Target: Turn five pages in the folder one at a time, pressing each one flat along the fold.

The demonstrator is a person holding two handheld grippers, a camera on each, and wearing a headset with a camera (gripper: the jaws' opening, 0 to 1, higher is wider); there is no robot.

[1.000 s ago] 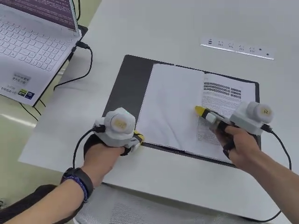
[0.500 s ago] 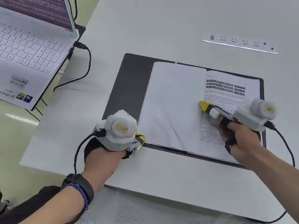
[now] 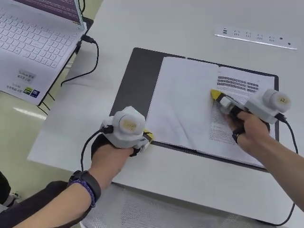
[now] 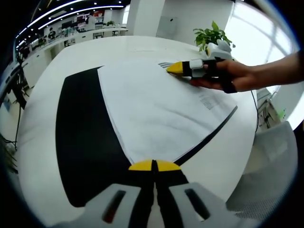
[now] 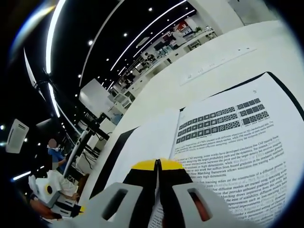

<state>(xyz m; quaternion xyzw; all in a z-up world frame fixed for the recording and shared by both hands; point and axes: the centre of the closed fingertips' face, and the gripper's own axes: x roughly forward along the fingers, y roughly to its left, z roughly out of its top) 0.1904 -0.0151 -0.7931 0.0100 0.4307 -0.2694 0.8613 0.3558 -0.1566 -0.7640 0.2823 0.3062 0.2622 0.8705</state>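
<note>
Open folder point(image 3: 133, 80) on a white table point(image 3: 156, 28), head view. The folder lies from the centre of the view out toward 3 o'clock. Its black cover sits on the 9 o'clock side, a blank page point(image 3: 183, 99) is laid over the middle, and a printed page point(image 3: 225, 135) lies on the 3 o'clock side. We see the right gripper point(image 3: 216, 94) with its yellow tips pressed together and nothing between them, resting on the paper at the fold point(image 3: 205, 118) toward its 12 o'clock end. The left gripper point(image 3: 148, 137) sits at the folder's 7 o'clock corner, touching or just beside its near edge. Its jaws are likewise closed on nothing we can make out. We judge the paper to be thin, light and floppy. The blank page already shows soft wrinkles, so it will crease readily under a hard or skewed stroke. A single sheet is best taken at its free outer edge, near the printed page's 4 o'clock corner, well apart from the fold, where one leaf can be lifted off the stack. The stiff cover should stay put under light pressure. By count: one folder, two page faces exposed, two grippers, one laptop point(image 3: 33, 42) at 10 o'clock, one cable point(image 3: 90, 61) running from it, and one socket strip point(image 3: 256, 38) at 1 o'clock. We cannot count the sheets stacked beneath.
</note>
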